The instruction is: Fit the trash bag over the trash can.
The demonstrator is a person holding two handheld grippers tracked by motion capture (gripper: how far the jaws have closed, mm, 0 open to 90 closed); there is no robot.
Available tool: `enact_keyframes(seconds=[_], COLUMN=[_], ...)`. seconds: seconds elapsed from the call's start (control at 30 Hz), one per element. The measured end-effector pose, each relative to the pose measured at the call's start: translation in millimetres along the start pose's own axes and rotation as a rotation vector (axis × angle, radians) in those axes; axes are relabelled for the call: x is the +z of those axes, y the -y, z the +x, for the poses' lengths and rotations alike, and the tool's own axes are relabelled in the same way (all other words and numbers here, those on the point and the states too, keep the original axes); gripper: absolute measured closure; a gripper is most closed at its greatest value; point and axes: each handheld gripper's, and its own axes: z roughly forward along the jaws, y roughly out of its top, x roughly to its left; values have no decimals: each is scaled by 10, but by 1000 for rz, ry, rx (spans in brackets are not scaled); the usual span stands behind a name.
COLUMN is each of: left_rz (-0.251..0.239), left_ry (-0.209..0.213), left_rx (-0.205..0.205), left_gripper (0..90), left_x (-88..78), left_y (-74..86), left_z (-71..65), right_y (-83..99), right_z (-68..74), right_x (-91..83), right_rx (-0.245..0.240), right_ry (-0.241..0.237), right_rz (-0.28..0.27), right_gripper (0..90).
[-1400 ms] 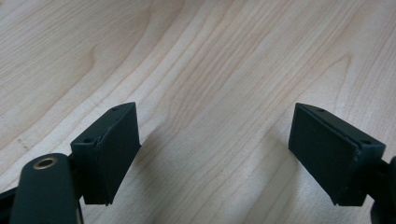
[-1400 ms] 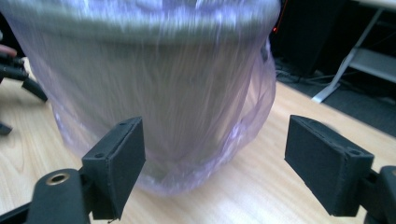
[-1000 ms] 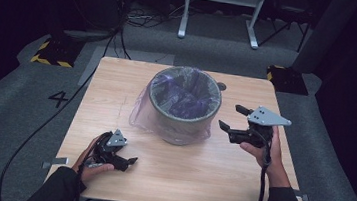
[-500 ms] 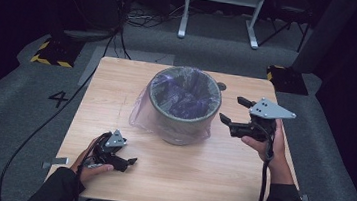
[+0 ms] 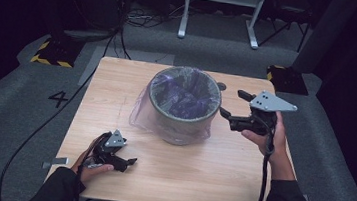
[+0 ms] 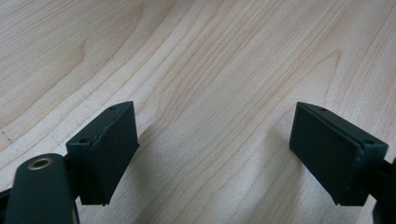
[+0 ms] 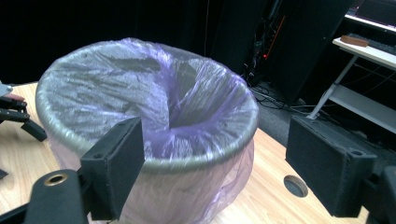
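A grey round bin (image 5: 183, 106) lined with a purple plastic bag stands in the middle of the wooden table (image 5: 219, 170). My right gripper (image 5: 233, 106) hovers open just to the right of the bin's rim, its jaws pointing at it and holding nothing. In the right gripper view the bin (image 7: 144, 135) sits close ahead between the open pads (image 7: 116, 163), with the bag's folds sagging inside. My left gripper (image 5: 129, 163) rests on the table near the front left corner, open. The left gripper view has bare wood between its pads (image 6: 112, 149).
A small round hole (image 7: 295, 185) in the tabletop lies behind and to the right of the bin. The bag's loose skirt (image 5: 140, 114) spreads onto the table left of the bin. Cables, a white stand (image 5: 221, 4) and dark floor surround the table.
My right gripper has risen from beside the bin's wall to about rim height and edged nearer to the bin. The left gripper has stayed put.
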Motion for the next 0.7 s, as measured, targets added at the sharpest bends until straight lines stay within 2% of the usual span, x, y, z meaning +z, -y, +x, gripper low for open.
enact_keyframes(seconds=[0.37, 0.47, 0.7], left_rz=[1, 1, 1], left_ry=[3, 5, 5], left_rx=[2, 3, 3], left_gripper=[150, 150, 150], left_x=[-2, -3, -3], left_y=[2, 3, 3], left_z=[2, 2, 3], right_y=[-173, -197, -264], right_z=[8, 1, -16], right_x=[172, 199, 279], right_rx=[-8, 2, 11], right_ry=[4, 25, 8], right_rz=[24, 9, 17], right_gripper=[179, 184, 178])
